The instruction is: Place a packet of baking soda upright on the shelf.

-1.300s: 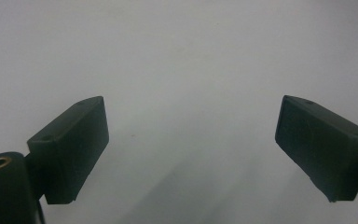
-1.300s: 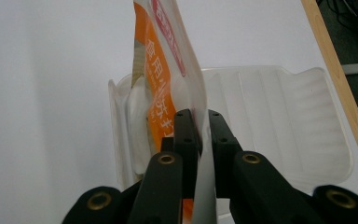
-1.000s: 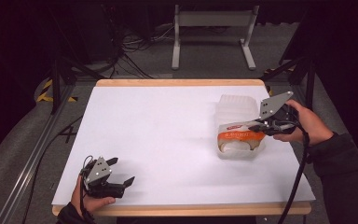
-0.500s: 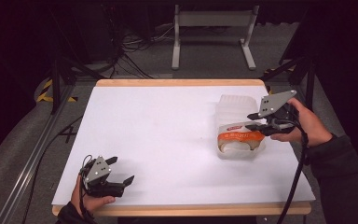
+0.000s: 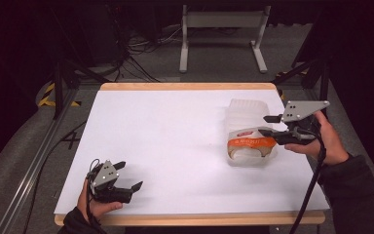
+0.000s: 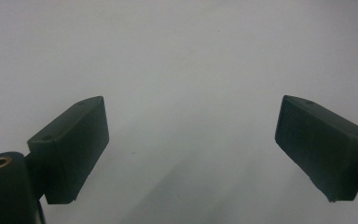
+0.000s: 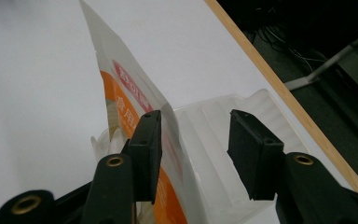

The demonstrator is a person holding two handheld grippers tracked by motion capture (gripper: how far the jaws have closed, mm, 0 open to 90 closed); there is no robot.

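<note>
A clear plastic container (image 5: 246, 111) with its lid folded back sits on the right half of the white table (image 5: 175, 136). A white pouch with an orange band (image 5: 247, 143) stands in it. My right gripper (image 5: 267, 125) hovers at the container's right side and is open. In the right gripper view the pouch (image 7: 121, 93) has its edge against the inner face of the left jaw of that gripper (image 7: 193, 121), and the lid (image 7: 256, 100) lies behind the gap. My left gripper (image 5: 130, 175) rests open near the front left corner, with bare table between its jaws (image 6: 191, 126).
The table's wooden edge (image 7: 279, 88) runs close behind the container. Beyond the table are a dark floor, cables (image 5: 136, 58) and a grey metal stand (image 5: 221, 29). A sleeve (image 5: 350, 185) comes in from the lower right.
My right gripper has shifted slightly up and to the right beside the pouch. The left gripper has stayed put.
</note>
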